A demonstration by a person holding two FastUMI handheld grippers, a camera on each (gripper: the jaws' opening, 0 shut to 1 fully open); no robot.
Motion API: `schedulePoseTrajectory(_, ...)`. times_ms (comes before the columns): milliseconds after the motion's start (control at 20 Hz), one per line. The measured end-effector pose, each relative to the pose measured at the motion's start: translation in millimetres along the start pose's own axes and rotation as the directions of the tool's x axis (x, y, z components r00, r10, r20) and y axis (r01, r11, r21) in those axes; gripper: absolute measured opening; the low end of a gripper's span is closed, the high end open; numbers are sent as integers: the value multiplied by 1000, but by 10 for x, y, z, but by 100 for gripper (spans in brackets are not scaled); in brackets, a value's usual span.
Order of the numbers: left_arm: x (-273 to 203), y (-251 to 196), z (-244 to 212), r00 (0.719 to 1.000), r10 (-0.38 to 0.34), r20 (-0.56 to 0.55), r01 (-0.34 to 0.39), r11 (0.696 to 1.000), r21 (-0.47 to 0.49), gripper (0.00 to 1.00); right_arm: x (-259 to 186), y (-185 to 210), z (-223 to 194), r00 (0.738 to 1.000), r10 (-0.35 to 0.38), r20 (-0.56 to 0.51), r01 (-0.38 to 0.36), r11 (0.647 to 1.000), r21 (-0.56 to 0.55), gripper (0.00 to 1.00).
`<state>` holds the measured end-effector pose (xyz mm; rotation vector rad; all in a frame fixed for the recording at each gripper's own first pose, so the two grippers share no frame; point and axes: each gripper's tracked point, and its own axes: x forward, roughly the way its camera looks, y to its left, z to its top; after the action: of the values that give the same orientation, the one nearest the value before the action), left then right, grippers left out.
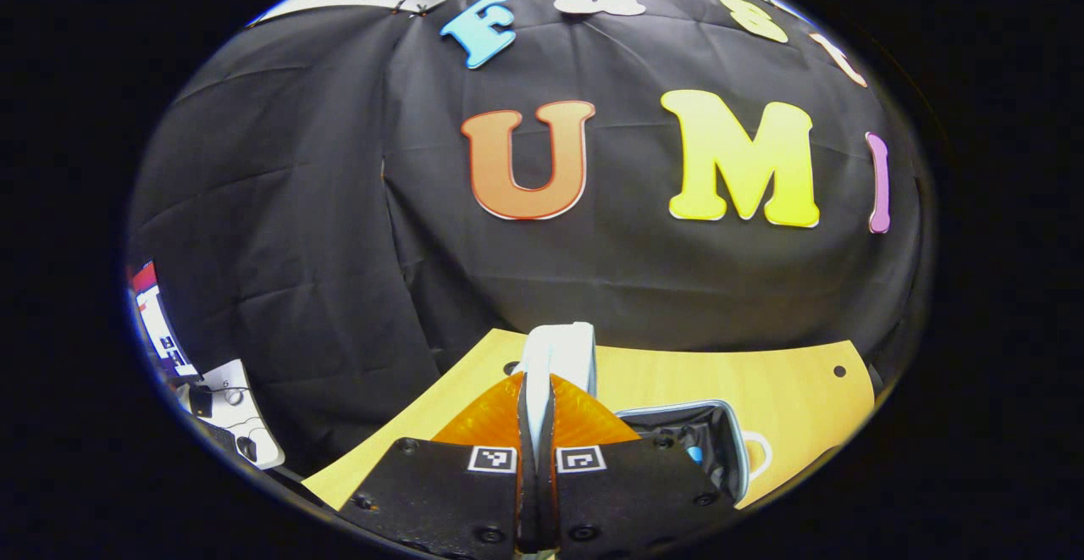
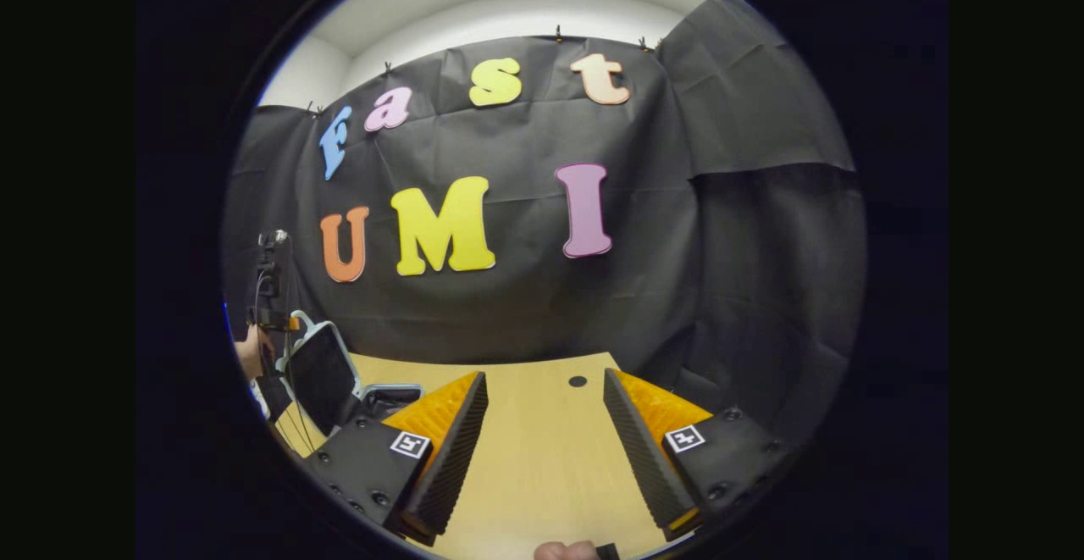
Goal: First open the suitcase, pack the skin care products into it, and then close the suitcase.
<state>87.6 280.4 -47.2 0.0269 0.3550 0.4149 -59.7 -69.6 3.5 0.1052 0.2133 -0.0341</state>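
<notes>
My left gripper (image 1: 536, 403) is shut on the pale edge of the suitcase lid (image 1: 559, 350), which stands up thin between its fingers. To the right lies the suitcase base (image 1: 707, 446), open, with a dark lining and something blue inside. In the right gripper view the lid (image 2: 322, 378) is raised at the far left, its dark inner side facing right, with the other gripper (image 2: 269, 289) and a hand (image 2: 248, 352) at it. The base (image 2: 391, 392) lies beside it. My right gripper (image 2: 544, 378) hangs open over bare tabletop, with nothing between its fingers.
A light wooden table (image 2: 542, 458) with a small round hole (image 2: 577, 381) runs up to the black cloth wall. White equipment (image 1: 233, 412) stands off the table's left side in the left gripper view. A fingertip (image 2: 563, 551) shows at the bottom edge of the right gripper view.
</notes>
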Motion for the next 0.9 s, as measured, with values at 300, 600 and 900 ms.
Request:
schedulePoseTrajectory(300,-70,-1522,-173,993,-117,12,117,993,34,3,-111,-401,-10,999,-44,-16,44,999,-17,82)
schedulePoseTrajectory(600,156,-2666,-1050,978,-197,-72,202,976,80,3,-234,-915,-83,990,-134,-47,129,987,-96,82)
schedulePoseTrajectory(900,262,-3033,-1731,967,-210,-145,227,967,112,3,-217,-1166,-265,979,-172,-106,159,980,-121,82)
